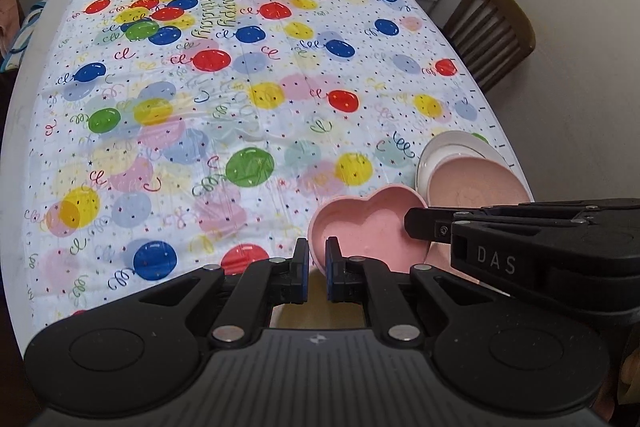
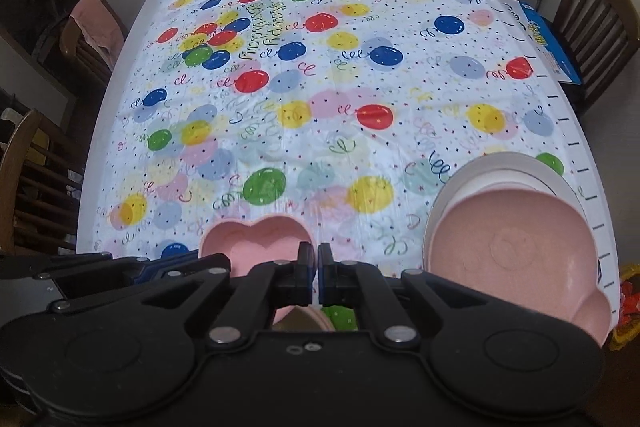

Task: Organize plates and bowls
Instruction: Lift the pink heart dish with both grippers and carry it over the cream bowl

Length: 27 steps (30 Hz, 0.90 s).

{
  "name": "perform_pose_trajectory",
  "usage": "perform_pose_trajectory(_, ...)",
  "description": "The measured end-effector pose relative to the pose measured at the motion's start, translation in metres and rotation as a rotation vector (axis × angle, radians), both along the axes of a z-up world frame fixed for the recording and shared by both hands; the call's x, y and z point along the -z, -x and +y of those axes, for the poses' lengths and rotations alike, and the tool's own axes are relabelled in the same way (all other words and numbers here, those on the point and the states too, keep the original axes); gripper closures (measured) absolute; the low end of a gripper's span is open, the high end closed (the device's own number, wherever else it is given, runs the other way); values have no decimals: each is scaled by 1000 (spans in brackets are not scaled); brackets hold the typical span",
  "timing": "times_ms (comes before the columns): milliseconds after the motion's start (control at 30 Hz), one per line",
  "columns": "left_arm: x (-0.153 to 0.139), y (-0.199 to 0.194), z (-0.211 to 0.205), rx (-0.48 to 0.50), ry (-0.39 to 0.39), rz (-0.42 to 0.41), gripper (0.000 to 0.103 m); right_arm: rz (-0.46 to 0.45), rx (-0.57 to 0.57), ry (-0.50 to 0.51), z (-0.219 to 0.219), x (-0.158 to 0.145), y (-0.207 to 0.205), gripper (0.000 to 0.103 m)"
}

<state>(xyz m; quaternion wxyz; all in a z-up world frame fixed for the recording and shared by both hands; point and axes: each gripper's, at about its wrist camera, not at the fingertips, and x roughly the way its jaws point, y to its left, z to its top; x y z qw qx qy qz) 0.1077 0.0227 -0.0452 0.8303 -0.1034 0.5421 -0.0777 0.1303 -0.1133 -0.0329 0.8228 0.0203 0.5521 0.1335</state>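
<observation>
The left gripper (image 1: 317, 269) fingers pinch the near rim of the pink heart bowl (image 1: 366, 227); the right gripper (image 2: 318, 275) fingers grip its opposite edge, nearly closed. The bowl sits at the table's (image 2: 120, 75) near edge, just left of a pink plate (image 2: 512, 251) stacked on a white plate (image 2: 520, 161). It looks light, stiff and smooth; the thin rim is the handhold.

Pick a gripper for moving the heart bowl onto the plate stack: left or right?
Left, probably. The left gripper already straddles the near rim of the heart bowl, beside the pink plate on the white plate. The right gripper looks shut.
</observation>
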Motion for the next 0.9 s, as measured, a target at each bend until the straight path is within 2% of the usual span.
perform_pose_trajectory(433, 15, 32, -8, 40, -17, 43, 96, 44, 32, -48, -14, 14, 39, 102)
perform_pose_trajectory(900, 42, 37, -10, 55, -53, 97, 96, 113, 49, -63, -13, 46, 50, 102)
